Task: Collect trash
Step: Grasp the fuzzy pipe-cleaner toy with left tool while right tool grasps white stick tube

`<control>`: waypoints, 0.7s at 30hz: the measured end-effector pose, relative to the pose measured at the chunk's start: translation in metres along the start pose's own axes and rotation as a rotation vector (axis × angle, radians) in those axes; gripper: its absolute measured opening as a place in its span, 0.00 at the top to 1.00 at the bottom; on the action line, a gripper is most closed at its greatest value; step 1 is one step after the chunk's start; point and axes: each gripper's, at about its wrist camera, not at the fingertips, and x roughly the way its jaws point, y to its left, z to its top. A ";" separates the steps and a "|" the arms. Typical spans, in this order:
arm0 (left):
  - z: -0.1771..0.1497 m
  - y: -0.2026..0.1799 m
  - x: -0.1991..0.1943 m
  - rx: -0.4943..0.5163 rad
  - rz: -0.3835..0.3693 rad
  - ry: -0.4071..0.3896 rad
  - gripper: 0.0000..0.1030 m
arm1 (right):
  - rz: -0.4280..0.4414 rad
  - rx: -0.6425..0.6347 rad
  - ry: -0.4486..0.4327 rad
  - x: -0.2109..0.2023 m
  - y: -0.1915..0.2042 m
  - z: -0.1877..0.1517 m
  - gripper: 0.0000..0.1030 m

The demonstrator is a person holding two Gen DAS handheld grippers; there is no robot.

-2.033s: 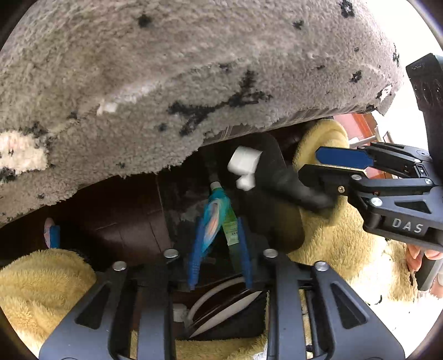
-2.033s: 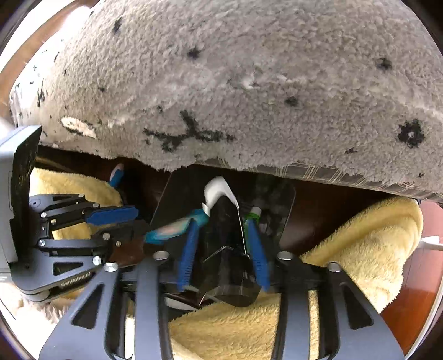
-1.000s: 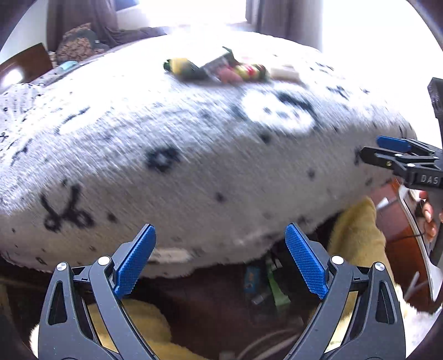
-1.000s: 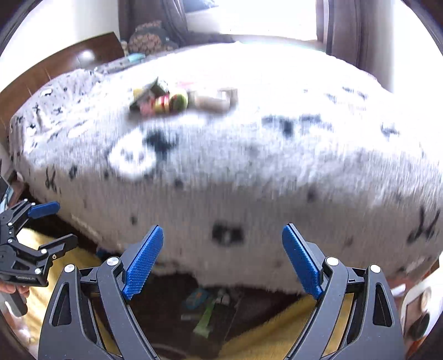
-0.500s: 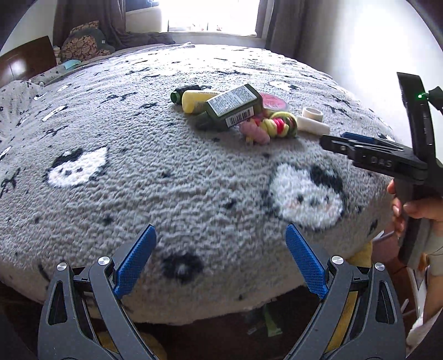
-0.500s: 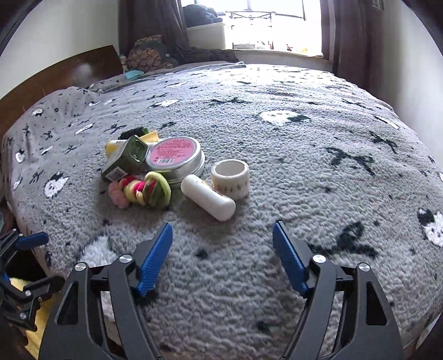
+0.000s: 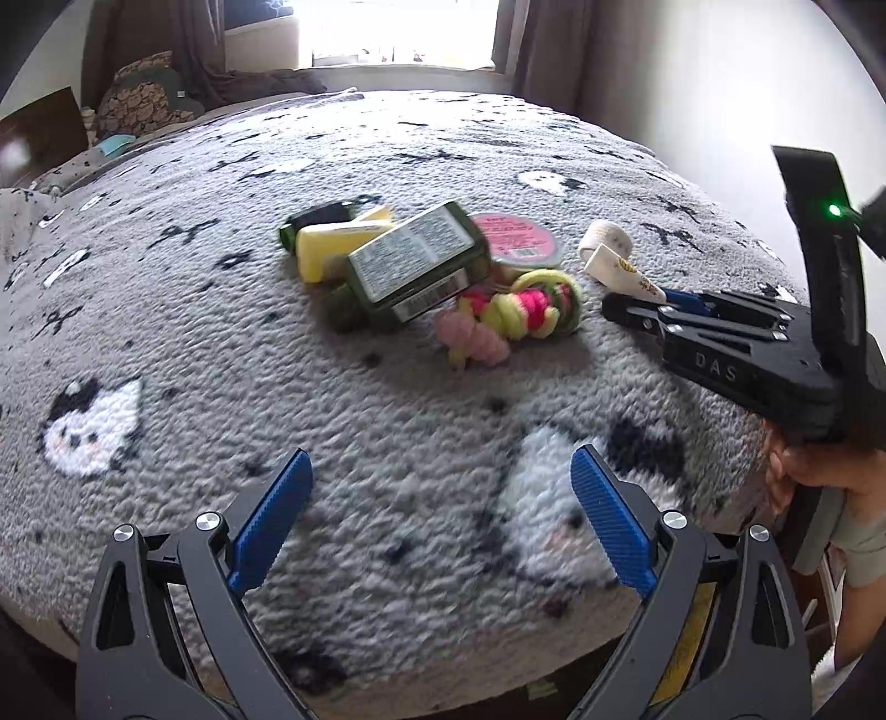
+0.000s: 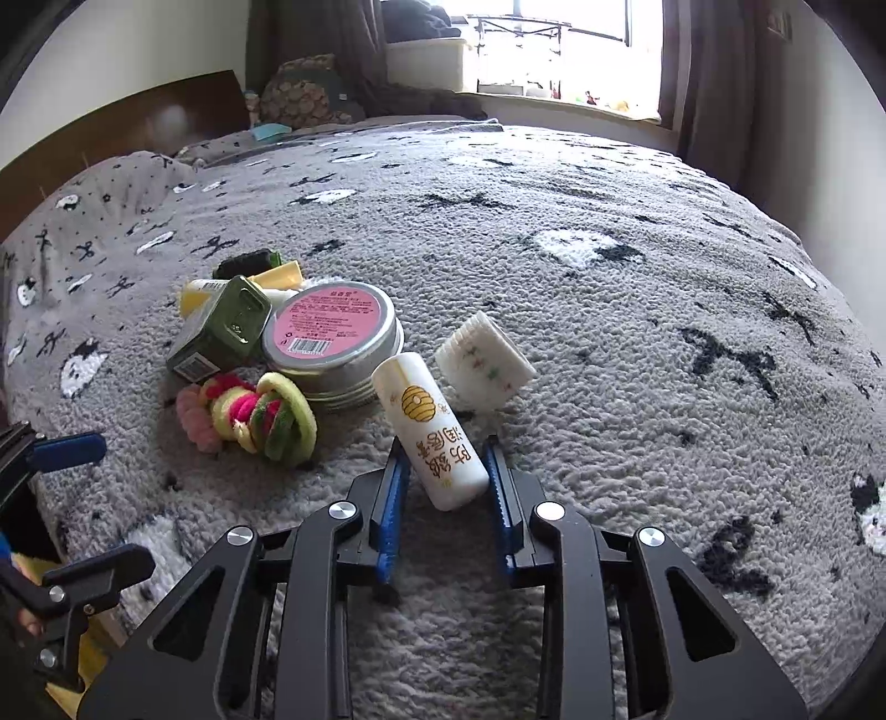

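Right wrist view: the white lip-balm tube (image 8: 429,429), lower centre, slants up-left, its base clamped in the right gripper (image 8: 443,487). Left gripper (image 7: 437,526) hovers level, spread wide and empty, over the grey blanket (image 7: 194,343).

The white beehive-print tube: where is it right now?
In the right wrist view the white tube lies on the grey blanket, its near end between the right tongs, beside the pink-lidded tin.

A bright window (image 8: 554,50) with dark curtains (image 8: 703,83) lights the grey patterned blanket (image 8: 609,277) and wooden headboard (image 8: 127,133).
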 end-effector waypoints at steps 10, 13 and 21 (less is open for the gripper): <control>0.043 -0.033 0.039 -0.013 -0.069 0.009 0.14 | 0.038 0.029 -0.026 -0.036 -0.027 -0.027 0.77; 0.054 -0.035 0.055 -0.033 -0.032 0.022 0.16 | 0.035 0.034 -0.037 -0.044 -0.031 -0.032 0.77; 0.053 -0.023 0.045 -0.057 -0.032 0.022 0.35 | 0.022 0.048 -0.050 -0.058 -0.040 -0.046 0.77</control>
